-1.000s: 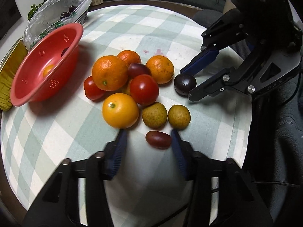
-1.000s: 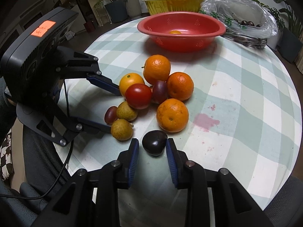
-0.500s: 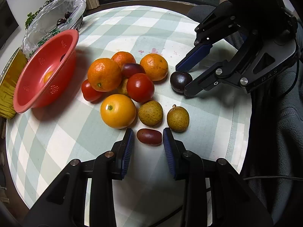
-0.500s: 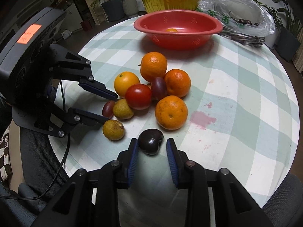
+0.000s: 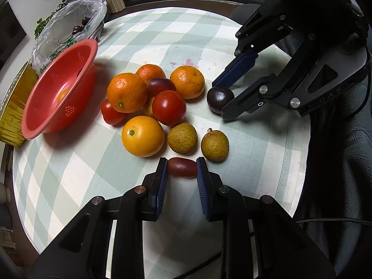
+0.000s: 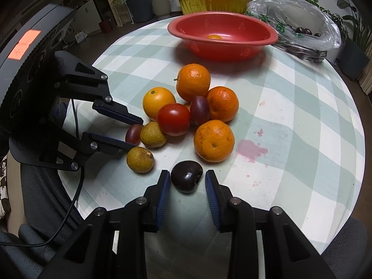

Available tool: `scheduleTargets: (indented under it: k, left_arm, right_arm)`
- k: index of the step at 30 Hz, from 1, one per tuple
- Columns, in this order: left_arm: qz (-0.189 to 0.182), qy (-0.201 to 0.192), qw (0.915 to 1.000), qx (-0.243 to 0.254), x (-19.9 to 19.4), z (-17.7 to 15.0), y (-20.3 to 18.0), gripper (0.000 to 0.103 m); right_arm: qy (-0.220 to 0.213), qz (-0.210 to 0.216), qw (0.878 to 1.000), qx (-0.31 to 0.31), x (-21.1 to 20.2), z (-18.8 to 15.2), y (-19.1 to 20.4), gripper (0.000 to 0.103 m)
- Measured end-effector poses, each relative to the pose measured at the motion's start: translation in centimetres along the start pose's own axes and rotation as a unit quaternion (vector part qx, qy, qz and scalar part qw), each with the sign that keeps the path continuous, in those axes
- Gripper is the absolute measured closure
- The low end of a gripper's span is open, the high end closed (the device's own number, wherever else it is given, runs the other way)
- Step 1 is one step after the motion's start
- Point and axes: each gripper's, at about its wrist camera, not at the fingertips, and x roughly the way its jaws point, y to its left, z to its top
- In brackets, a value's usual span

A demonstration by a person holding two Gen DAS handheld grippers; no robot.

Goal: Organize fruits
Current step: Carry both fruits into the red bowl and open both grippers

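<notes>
A heap of fruit lies on the round table (image 6: pixel 302 107) under a pale green-and-white checked cloth, and the red colander bowl (image 6: pixel 223 44) at the far side serves as the landmark here. The left gripper (image 5: pixel 182 168) pinches a small oblong dark-red fruit (image 5: pixel 182 167), glossy and smooth, lying crosswise between the blue pads, which press on both of its ends. It sits on the cloth at the edge of the heap farthest from the bowl.

The right gripper (image 6: pixel 187 181) straddles a round dark purple plum (image 6: pixel 186 179) with a shiny skin and a dimple at its stem end. The pads stand close on either side; in the right wrist view a slim gap shows on one side, so the plum looks bracketed, not squeezed. It also rests on the cloth, on the far side of the heap from the bowl.

Between these two fruits and the bowl lie three dimpled oranges (image 6: pixel 193 81), a smoother yellow-orange one (image 6: pixel 158 102), red tomatoes (image 6: pixel 173 118), a purple plum (image 6: pixel 200 110) wedged among them, and two rough brownish-green fruits (image 5: pixel 182 137). One small orange fruit (image 6: pixel 215 37) lies inside the bowl. Beyond the bowl stand a gold foil container (image 6: pixel 214 2) and a clear plastic bag (image 6: pixel 300 21) with dark fruit in it.
</notes>
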Motion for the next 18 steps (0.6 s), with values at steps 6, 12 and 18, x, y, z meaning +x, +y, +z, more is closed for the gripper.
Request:
scheduleTargets:
  k: [6, 12, 18]
  left_arm:
    - [0.003, -0.001, 0.9998, -0.02, -0.3, -0.2, 0.5, 0.081]
    - [-0.001, -0.015, 0.9987, -0.048, -1.3, -0.4, 1.2, 0.08]
    - [-0.004, -0.041, 0.9951, -0.09, -3.3, -0.9, 2.6, 0.08]
  right_arm:
    - [-0.003, 0.005, 1.0, -0.003, -0.1, 0.0, 0.1, 0.075]
    - [-0.005, 0.021, 1.0, 0.007, -0.4, -0.2, -0.3, 0.076]
    - [-0.013, 0.041, 0.999, 0.018, -1.6, -0.2, -0.6, 0.076]
